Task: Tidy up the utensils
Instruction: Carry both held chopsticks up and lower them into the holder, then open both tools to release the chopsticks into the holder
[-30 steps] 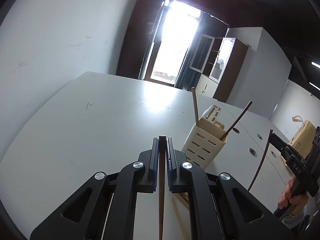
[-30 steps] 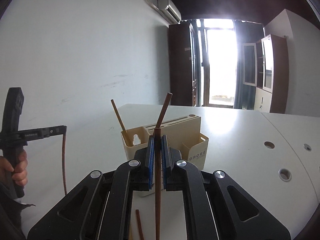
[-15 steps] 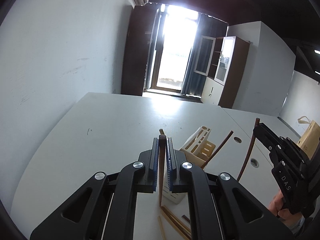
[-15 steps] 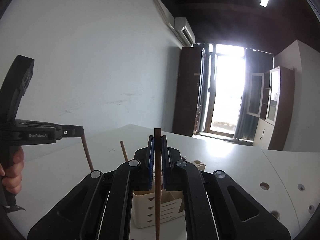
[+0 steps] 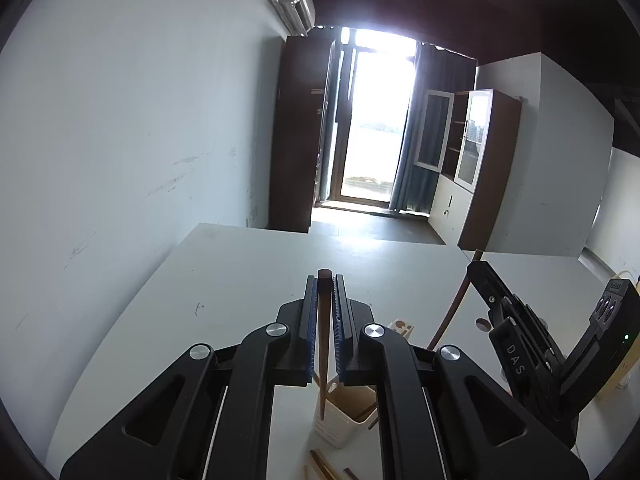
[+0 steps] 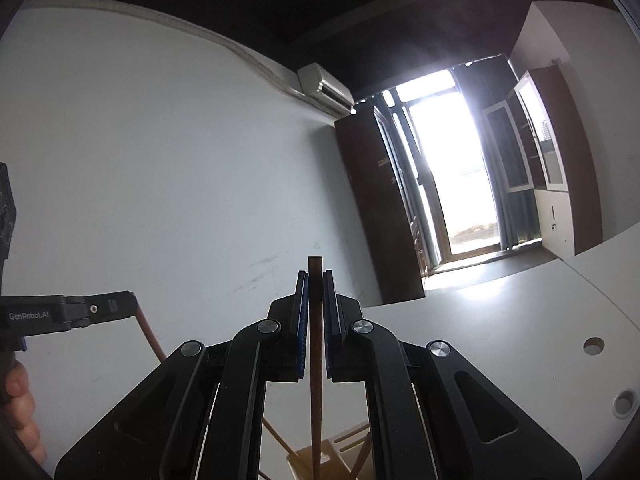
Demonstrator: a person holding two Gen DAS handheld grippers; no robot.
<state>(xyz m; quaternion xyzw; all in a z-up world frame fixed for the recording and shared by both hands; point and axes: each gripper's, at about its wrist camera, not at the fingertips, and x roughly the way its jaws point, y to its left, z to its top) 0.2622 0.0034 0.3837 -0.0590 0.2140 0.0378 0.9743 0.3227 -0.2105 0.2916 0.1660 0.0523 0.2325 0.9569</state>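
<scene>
My left gripper (image 5: 324, 284) is shut on a brown chopstick (image 5: 322, 360) that hangs tip-down over the cream utensil holder (image 5: 340, 424), which has chopsticks leaning in it. At the right of the left wrist view, my right gripper (image 5: 478, 270) grips a second chopstick (image 5: 450, 316) slanting down toward the holder. In the right wrist view, the right gripper (image 6: 315, 280) is shut on that dark chopstick (image 6: 316, 400), high above the holder (image 6: 340, 456) at the bottom edge. The left gripper (image 6: 128, 304) shows at the left with its chopstick (image 6: 150, 338).
A few loose chopsticks (image 5: 320, 466) lie on the white table (image 5: 240, 280) in front of the holder. Round cable holes (image 6: 593, 346) dot the table's right side. A white wall runs along the left. A person's hand (image 6: 18, 400) holds the left gripper's handle.
Both grippers have risen, each still holding its chopstick. The holder has slid from mid-frame to the bottom of both views, and the right wrist view has rolled.
</scene>
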